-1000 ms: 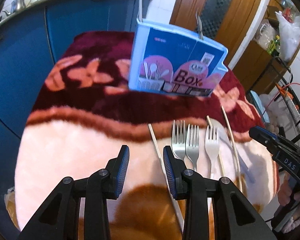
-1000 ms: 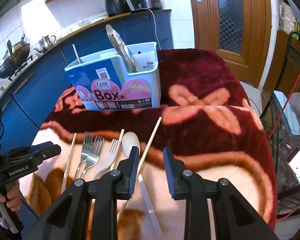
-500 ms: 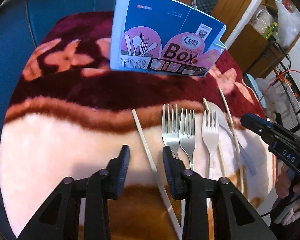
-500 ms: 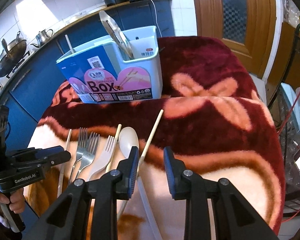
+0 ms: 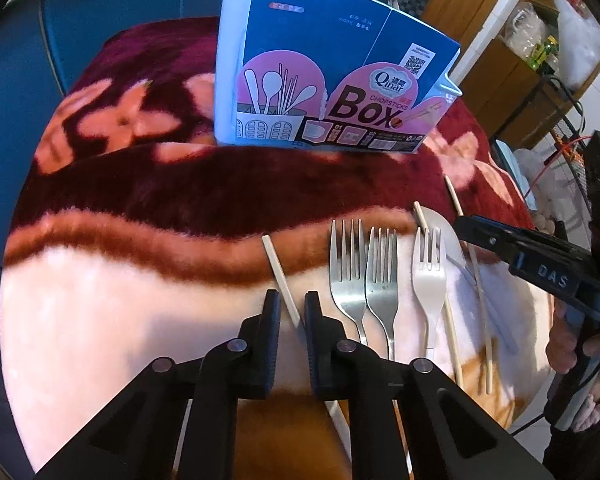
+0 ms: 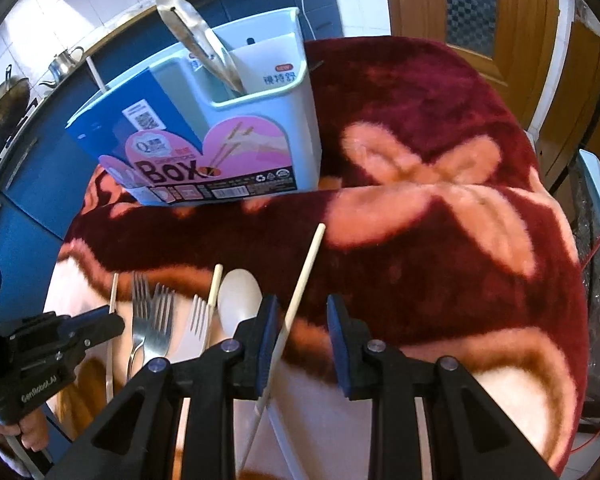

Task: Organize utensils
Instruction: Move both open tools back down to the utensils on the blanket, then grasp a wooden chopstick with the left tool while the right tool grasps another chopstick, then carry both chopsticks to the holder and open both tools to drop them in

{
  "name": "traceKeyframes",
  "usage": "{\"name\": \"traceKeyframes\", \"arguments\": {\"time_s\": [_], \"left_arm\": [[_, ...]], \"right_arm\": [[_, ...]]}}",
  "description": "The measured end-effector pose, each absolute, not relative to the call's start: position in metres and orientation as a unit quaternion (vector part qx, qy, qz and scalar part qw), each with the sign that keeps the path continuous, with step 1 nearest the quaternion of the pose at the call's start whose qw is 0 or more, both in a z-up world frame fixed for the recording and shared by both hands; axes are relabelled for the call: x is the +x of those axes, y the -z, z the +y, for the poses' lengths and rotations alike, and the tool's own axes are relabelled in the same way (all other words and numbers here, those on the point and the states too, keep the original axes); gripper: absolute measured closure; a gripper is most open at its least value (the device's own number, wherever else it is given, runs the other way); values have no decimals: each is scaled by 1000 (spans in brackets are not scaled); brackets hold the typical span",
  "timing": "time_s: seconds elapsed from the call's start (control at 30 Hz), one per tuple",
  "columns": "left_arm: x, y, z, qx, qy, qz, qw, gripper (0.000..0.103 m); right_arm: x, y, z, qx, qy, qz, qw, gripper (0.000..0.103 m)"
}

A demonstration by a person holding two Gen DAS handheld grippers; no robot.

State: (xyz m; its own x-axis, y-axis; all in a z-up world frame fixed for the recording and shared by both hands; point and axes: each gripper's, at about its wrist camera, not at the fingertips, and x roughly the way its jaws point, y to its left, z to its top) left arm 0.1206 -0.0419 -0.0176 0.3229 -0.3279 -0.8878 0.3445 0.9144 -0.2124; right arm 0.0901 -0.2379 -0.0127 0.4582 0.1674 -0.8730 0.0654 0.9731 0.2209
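Left tool (image 5: 288, 306) jaws just been closing, narrow gap w/ chopstick (image 5: 281, 276) between, not clamped. Right tool (image 6: 299, 312) part open, another chopstick (image 6: 300, 284) between, untouched.

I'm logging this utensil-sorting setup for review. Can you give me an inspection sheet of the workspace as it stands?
Surface: plush floral blanket, maroon and cream.
Job's things: three forks, a white spoon and loose chopsticks lie in a row; chopstick box stands behind, tongs in it.
Clutter: nothing seen on the blanket.
Grippers: left gripper has just been closing around the leftmost chopstick, contact unclear; right gripper open, straddling another chopstick.
Cables: red wire off to the side.
Surroundings: blue cabinets, wooden door, cookware on counter.
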Motion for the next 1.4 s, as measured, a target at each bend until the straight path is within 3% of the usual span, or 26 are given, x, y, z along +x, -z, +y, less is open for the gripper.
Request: {"name": "traceKeyframes", "arguments": {"time_s": [0.13,0.27,0.4,0.63,1.17,1.4], "left_arm": [[121,18,-41,5,208,543,814,92],[120,17,-38,-5,209,542,814,98],[117,15,-31,-20,213,538,815,99],[108,-3,-18,-45,223,504,833,99],[112,-103,-7,-56,201,318,925,99],[136,-145,-4,-83,201,275,937,99]], "right_arm": [[95,13,-238,111,-30,528,841,75],[97,13,-236,98,-23,529,842,90],[94,10,-240,106,-28,522,846,97],[76,-14,-246,134,-46,467,873,97],[49,-95,-253,142,-54,261,953,97],[67,-106,-254,141,-52,223,963,97]]}}
